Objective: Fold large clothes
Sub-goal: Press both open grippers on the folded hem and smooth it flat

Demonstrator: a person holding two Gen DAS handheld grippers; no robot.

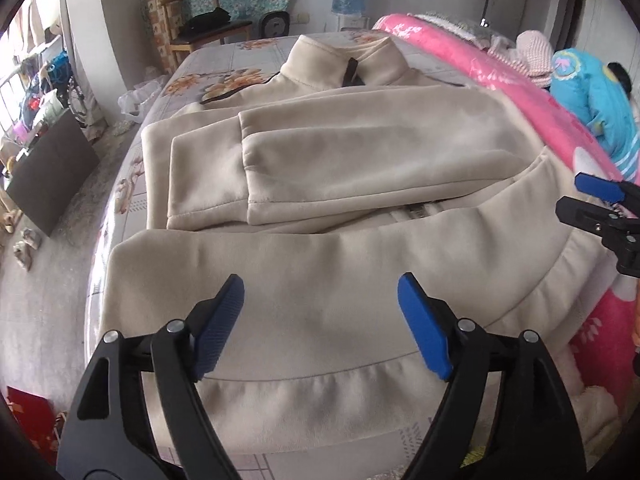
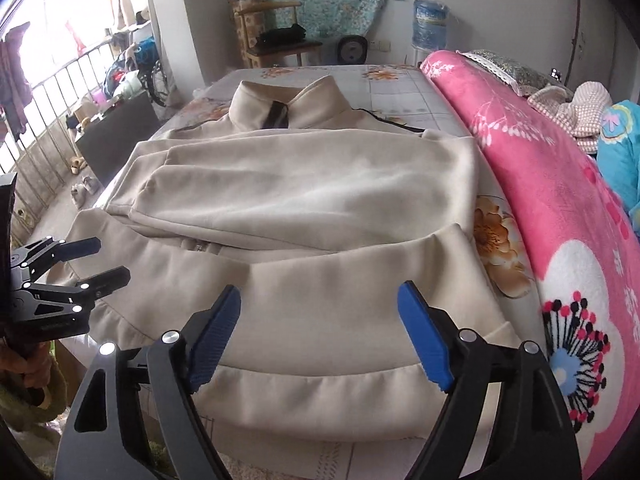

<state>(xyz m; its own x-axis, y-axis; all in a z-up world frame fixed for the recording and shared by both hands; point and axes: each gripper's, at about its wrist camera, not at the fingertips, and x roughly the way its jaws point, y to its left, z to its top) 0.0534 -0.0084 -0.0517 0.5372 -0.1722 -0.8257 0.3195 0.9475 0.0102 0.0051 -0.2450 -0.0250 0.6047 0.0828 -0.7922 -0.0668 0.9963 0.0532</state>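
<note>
A large beige fleece jacket (image 1: pixel 340 152) (image 2: pixel 304 188) lies on the bed, collar (image 1: pixel 344 60) at the far end. Its sleeves are folded across the chest, and the bottom part (image 1: pixel 320 256) is doubled up toward the middle. My left gripper (image 1: pixel 320 284) (image 2: pixel 114 258) hovers open over the near-left part of that fold, with nothing between its blue pads (image 1: pixel 218 328). My right gripper (image 2: pixel 320 290) (image 1: pixel 570 192) stands open over the near-right part, also holding nothing.
The bed has a floral sheet (image 2: pixel 400 84). A rolled pink blanket (image 2: pixel 540 168) (image 1: pixel 520 96) runs along the jacket's right side, with blue bedding (image 1: pixel 588 88) beyond it. A wooden chair (image 1: pixel 208 28) stands past the bed, and a dark board (image 1: pixel 52 176) leans on the floor at left.
</note>
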